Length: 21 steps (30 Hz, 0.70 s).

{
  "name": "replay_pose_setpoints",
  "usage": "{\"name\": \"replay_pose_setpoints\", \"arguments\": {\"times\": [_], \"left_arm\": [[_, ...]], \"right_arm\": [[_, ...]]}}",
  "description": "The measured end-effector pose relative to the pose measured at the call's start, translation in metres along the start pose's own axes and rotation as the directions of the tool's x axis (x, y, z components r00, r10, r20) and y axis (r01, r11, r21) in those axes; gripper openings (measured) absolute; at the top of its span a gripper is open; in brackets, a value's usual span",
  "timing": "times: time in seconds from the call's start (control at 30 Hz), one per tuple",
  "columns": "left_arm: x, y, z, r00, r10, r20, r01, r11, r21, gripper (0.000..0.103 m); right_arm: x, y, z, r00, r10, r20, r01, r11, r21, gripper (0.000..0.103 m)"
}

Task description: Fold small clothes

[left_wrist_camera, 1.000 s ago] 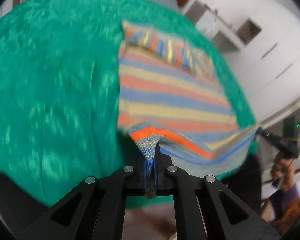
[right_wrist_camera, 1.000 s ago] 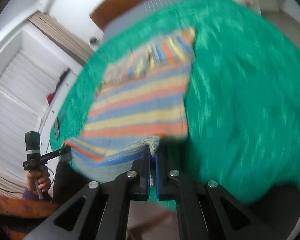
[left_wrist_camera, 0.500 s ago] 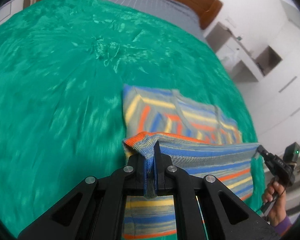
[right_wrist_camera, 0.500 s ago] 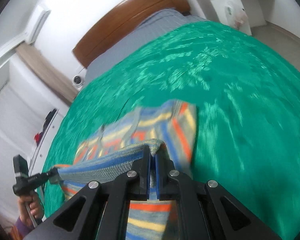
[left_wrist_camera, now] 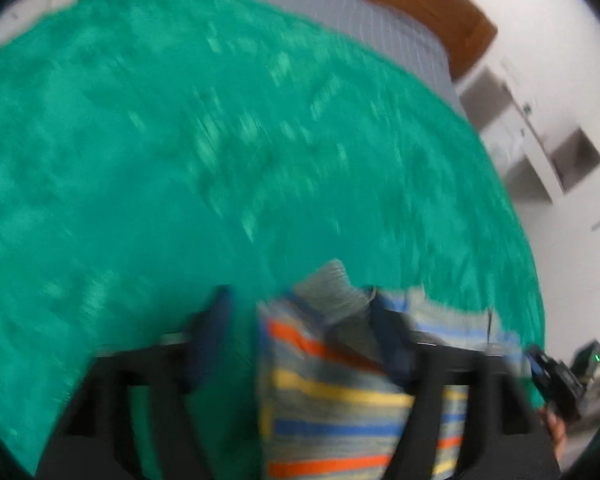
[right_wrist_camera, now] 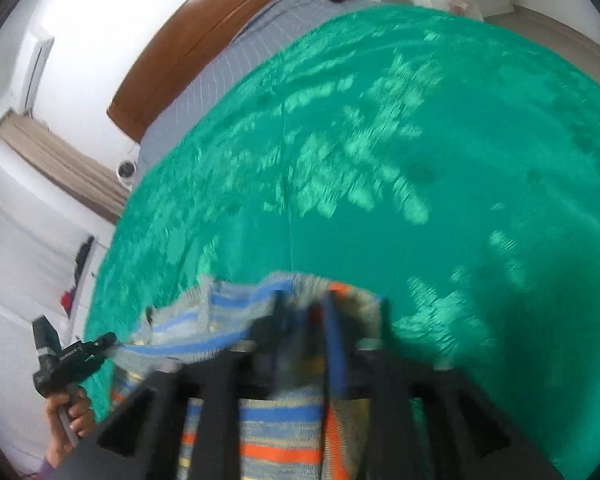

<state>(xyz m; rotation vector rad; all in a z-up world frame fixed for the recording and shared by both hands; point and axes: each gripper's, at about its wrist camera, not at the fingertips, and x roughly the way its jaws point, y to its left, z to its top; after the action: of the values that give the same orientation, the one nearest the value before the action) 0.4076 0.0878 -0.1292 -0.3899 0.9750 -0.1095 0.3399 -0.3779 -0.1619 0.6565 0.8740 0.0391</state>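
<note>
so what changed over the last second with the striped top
Both grippers carried the near hem forward over the striped top, folding it in half. The left gripper has opened its fingers and let go; the right gripper looks parted too, though blur hides it. The green bedspread stayed put.

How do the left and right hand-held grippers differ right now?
The left hand-held gripper has its fingers spread wide, while the right hand-held gripper shows only a narrow gap. The striped garment lies loose between the left one's fingers; at the right one, blur hides whether it is gripped. Both hang low over the garment on the green bedspread.
</note>
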Motion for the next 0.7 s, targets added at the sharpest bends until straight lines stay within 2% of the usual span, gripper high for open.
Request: {"name": "replay_pose_setpoints", "arguments": {"times": [0.03,0.1,0.17,0.2,0.23,0.27,0.33,0.37,0.4,0.43,0.5,0.53,0.57,0.63,0.7], "left_arm": [[-0.01,0.002,0.001,1.0,0.004,0.029,-0.004,1.0,0.01,0.081],[-0.023,0.005,0.001,0.999,-0.006,0.04,0.005,1.0,0.03,0.082],[-0.035,0.003,-0.009,0.999,-0.035,0.024,0.033,0.996,0.078,0.082],[-0.037,0.0,-0.016,0.999,-0.051,0.007,0.05,0.993,0.111,0.082],[-0.039,-0.007,-0.03,0.997,-0.073,-0.027,0.077,0.983,0.167,0.083],[-0.039,-0.012,-0.039,0.995,-0.086,-0.054,0.095,0.974,0.207,0.083],[-0.032,-0.028,-0.061,0.989,-0.089,-0.117,0.12,0.948,0.295,0.084],[-0.022,-0.039,-0.072,0.986,-0.072,-0.148,0.12,0.93,0.348,0.084],[-0.013,-0.046,-0.079,0.985,-0.045,-0.164,0.106,0.918,0.381,0.084],[-0.008,-0.051,-0.081,0.986,-0.021,-0.168,0.087,0.914,0.396,0.084],[0.003,-0.055,-0.081,0.988,0.027,-0.149,0.035,0.919,0.392,0.084],[0.004,-0.055,-0.079,0.99,0.031,-0.139,0.024,0.926,0.377,0.084],[0.001,-0.053,-0.078,0.992,0.026,-0.126,0.021,0.934,0.357,0.084],[-0.007,-0.05,-0.076,0.994,-0.003,-0.112,0.04,0.943,0.332,0.084],[-0.014,-0.045,-0.081,0.995,-0.004,-0.095,0.037,0.939,0.343,0.088]], "right_arm": [[-0.007,0.001,0.003,1.0,-0.003,0.015,0.003,1.0,-0.007,0.04],[-0.021,0.013,0.006,1.0,-0.004,0.002,0.004,0.997,-0.079,0.04],[-0.024,0.035,0.0,0.998,-0.006,-0.069,-0.007,0.981,-0.191,0.04],[-0.021,0.048,-0.008,0.991,0.005,-0.136,-0.038,0.969,-0.242,0.04],[-0.015,0.057,-0.015,0.978,0.022,-0.205,-0.078,0.961,-0.266,0.04],[-0.004,0.068,-0.026,0.954,0.044,-0.298,-0.13,0.953,-0.273,0.04],[0.026,0.083,-0.046,0.888,0.049,-0.457,-0.186,0.947,-0.26,0.04],[0.046,0.09,-0.053,0.864,0.033,-0.502,-0.183,0.95,-0.252,0.04],[0.06,0.094,-0.054,0.862,0.022,-0.506,-0.172,0.953,-0.251,0.04],[0.075,0.099,-0.048,0.877,0.018,-0.48,-0.156,0.956,-0.248,0.04],[0.086,0.108,-0.03,0.935,0.028,-0.353,-0.127,0.957,-0.261,0.04],[0.086,0.111,-0.02,0.965,0.029,-0.261,-0.1,0.96,-0.262,0.04],[0.082,0.113,-0.011,0.983,0.045,-0.18,-0.089,0.966,-0.242,0.04],[0.073,0.118,-0.001,0.99,0.085,-0.111,-0.106,0.973,-0.203,0.04],[0.062,0.126,-0.006,0.988,0.097,-0.123,-0.125,0.961,-0.247,0.043]]}}
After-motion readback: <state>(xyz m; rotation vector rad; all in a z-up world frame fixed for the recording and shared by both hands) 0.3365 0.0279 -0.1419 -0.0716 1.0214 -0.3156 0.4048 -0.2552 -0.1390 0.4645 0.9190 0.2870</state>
